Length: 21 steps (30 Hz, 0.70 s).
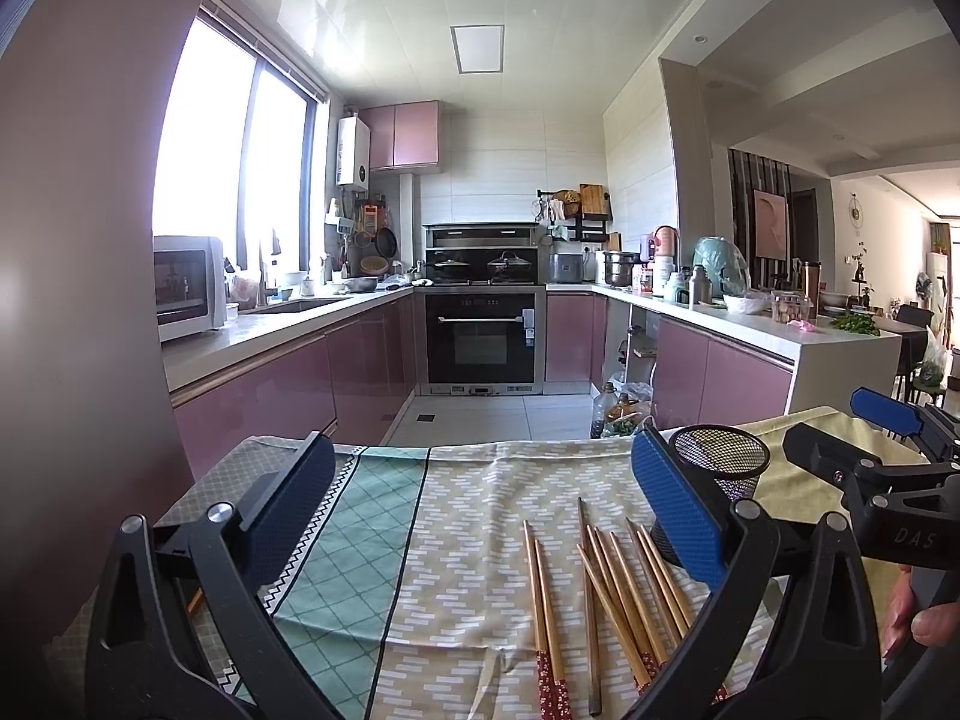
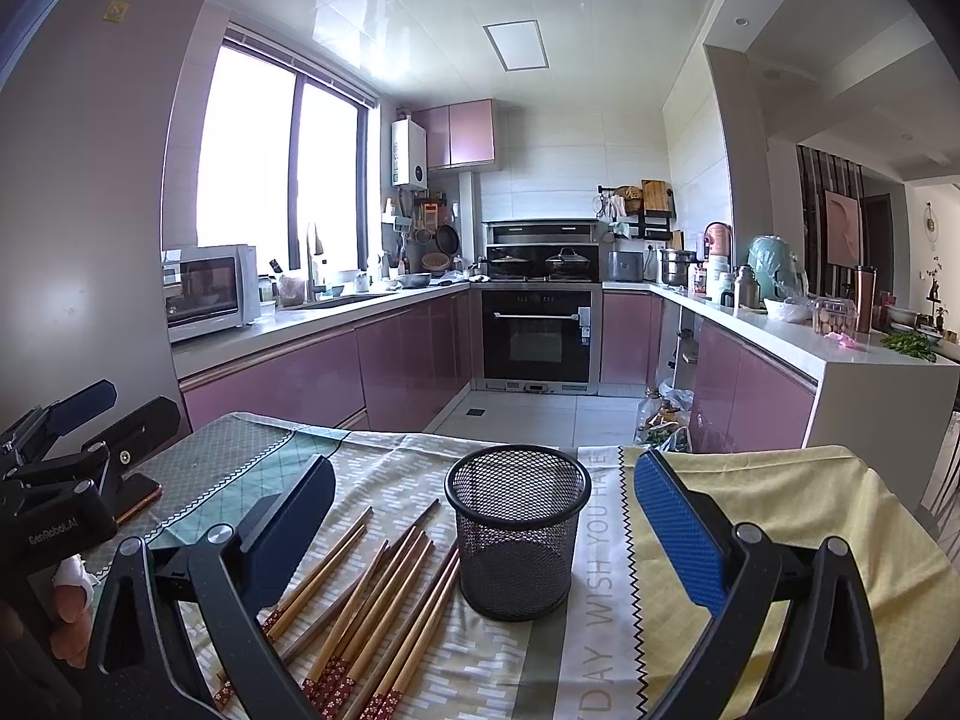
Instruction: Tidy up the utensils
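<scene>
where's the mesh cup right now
The mesh cup stands upright on the tablecloth, centred in the right wrist view, just right of the loose chopsticks.

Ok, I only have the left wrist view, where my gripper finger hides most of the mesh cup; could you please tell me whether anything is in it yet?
Observer: In the right wrist view the mesh cup is empty; its bottom shows bare.
Operator: Thank you. Is it standing properly?
Observer: Yes, it stands upright on the tablecloth, with the chopsticks lying flat close beside it.
Operator: And is the right gripper ready?
Observer: The right gripper is open and holds nothing; the cup shows between its fingers in that view.
</scene>
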Each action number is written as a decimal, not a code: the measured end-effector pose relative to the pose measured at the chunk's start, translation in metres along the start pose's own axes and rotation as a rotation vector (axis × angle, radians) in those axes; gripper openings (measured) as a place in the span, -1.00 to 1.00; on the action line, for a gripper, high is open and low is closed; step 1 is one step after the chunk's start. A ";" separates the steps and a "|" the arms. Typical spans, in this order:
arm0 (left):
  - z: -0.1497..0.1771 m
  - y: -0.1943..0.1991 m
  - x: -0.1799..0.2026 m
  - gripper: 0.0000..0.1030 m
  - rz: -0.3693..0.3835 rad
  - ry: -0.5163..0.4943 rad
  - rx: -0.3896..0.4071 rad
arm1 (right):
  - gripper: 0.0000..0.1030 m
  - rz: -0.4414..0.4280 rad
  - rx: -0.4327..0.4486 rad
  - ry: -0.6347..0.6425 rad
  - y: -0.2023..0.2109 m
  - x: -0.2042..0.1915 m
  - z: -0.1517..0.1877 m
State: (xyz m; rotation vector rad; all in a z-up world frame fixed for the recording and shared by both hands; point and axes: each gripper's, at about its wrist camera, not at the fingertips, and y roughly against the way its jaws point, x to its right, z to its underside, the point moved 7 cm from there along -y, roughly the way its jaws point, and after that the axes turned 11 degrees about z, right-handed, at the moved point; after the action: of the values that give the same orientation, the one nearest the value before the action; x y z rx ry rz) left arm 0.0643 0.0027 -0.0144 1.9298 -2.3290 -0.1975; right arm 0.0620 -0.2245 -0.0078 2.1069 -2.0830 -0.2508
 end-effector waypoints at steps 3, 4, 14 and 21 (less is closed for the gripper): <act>0.000 0.000 0.000 0.89 0.000 0.001 0.000 | 0.87 -0.001 -0.002 0.000 -0.001 0.000 0.000; 0.000 0.000 0.000 0.89 0.000 0.001 0.000 | 0.88 0.000 0.000 0.000 -0.001 -0.001 0.000; 0.001 0.000 0.000 0.89 -0.001 0.000 0.000 | 0.88 -0.002 -0.002 0.000 -0.001 0.000 0.001; 0.002 -0.003 -0.002 0.89 0.003 0.002 -0.007 | 0.88 -0.009 -0.011 -0.002 -0.003 0.000 0.001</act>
State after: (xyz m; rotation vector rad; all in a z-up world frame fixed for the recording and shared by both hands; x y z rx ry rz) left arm 0.0671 0.0038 -0.0166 1.9223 -2.3264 -0.2034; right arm 0.0643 -0.2243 -0.0099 2.1109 -2.0693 -0.2646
